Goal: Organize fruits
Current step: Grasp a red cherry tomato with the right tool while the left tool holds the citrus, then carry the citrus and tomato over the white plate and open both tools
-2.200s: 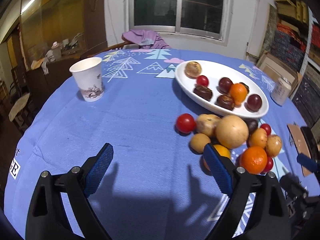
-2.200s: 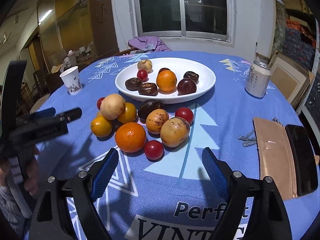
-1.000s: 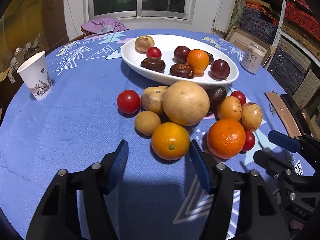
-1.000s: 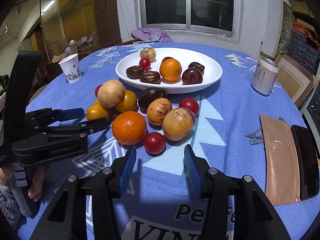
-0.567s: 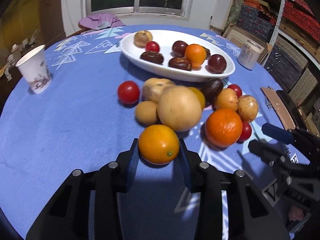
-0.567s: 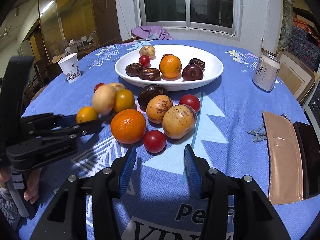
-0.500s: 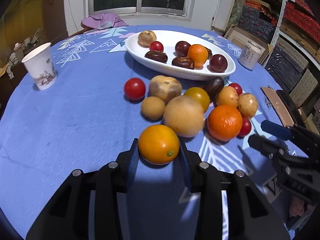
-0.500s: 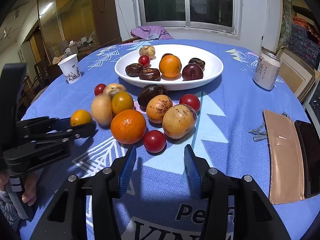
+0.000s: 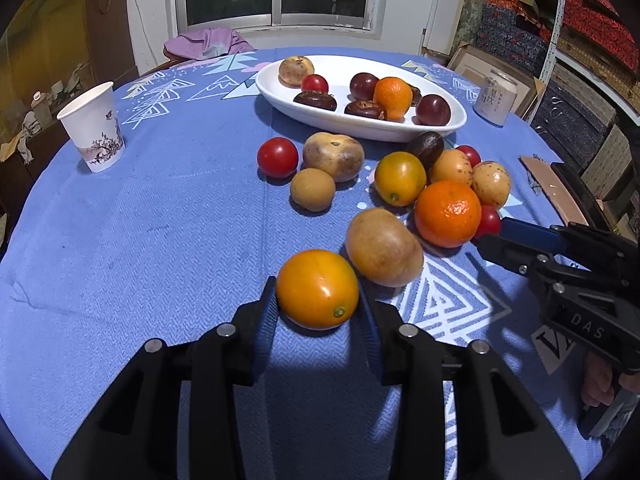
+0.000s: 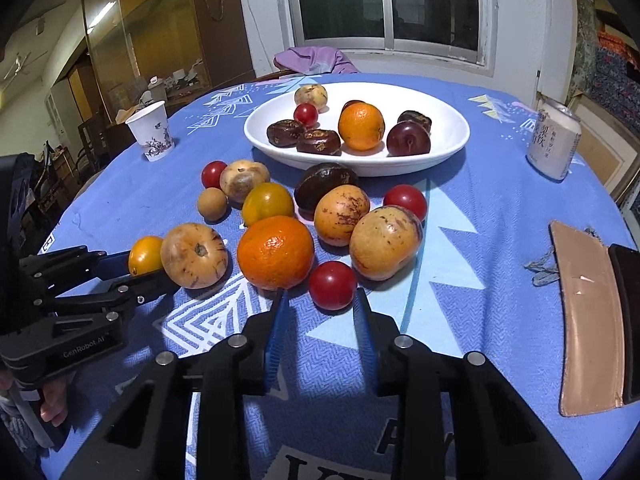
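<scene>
My left gripper (image 9: 318, 304) is shut on a yellow-orange round fruit (image 9: 317, 289), low over the blue cloth and just clear of the pile. A tan fruit (image 9: 383, 246) lies right beside it. In the right wrist view the same fruit (image 10: 145, 255) shows in the left gripper (image 10: 132, 266). My right gripper (image 10: 320, 296) has its jaws closing around a small red tomato (image 10: 332, 285). The right pad is at its side and a gap remains on the left. A big orange (image 10: 275, 252) sits just left of it. The white oval plate (image 10: 448, 152) holds several fruits.
Loose fruits lie in a cluster between the plate and the grippers. A paper cup (image 9: 94, 132) stands at the left and a drink can (image 10: 554, 140) at the right. A tan wallet (image 10: 588, 320) and a dark phone lie at the right edge.
The left jaws shut on the yellow-orange fruit and drew it back from the pile; the tan fruit rolled after it. The right jaws narrowed around the red tomato.
</scene>
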Demonstrator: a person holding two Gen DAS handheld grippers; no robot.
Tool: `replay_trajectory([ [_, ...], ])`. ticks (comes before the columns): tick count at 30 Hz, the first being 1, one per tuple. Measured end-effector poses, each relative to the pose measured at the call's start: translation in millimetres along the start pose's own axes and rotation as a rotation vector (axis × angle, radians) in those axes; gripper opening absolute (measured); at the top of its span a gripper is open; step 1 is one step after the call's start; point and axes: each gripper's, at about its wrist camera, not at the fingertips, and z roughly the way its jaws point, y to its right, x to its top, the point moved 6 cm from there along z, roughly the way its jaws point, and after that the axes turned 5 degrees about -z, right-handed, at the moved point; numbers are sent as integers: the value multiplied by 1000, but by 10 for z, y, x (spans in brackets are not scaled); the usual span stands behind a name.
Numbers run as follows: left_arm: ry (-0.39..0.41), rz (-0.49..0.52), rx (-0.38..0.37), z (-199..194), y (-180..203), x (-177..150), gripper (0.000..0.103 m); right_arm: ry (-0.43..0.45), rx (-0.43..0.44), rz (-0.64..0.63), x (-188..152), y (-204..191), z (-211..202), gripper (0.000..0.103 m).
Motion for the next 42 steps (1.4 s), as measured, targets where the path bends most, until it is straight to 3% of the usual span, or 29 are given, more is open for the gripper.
replay_trajectory([
  [9, 2, 14, 2, 1, 25, -3, 38, -6, 9, 48, 38, 72, 69, 33],
  [12, 2, 14, 2, 0, 27, -4, 38, -22, 21, 64, 25, 100, 104, 26],
  [18, 3, -2, -13, -15, 11, -3, 38, -15, 12, 53, 6, 82, 67, 26],
  [23, 54, -34, -1, -132, -57, 53, 38, 14, -13, 52, 11, 122, -19, 26],
  [28, 101, -65, -1, -277, -136, 125, 38, 97, -17, 56, 95, 155, -258, 26],
  [36, 126, -70, -28, -246, -10, 740, 38, 141, -59, 127, 360, 494, -422, 25],
  [42, 134, -91, 1, 22, 0, 1314, 38, 147, -68, 153, 832, 712, -335, 25],
])
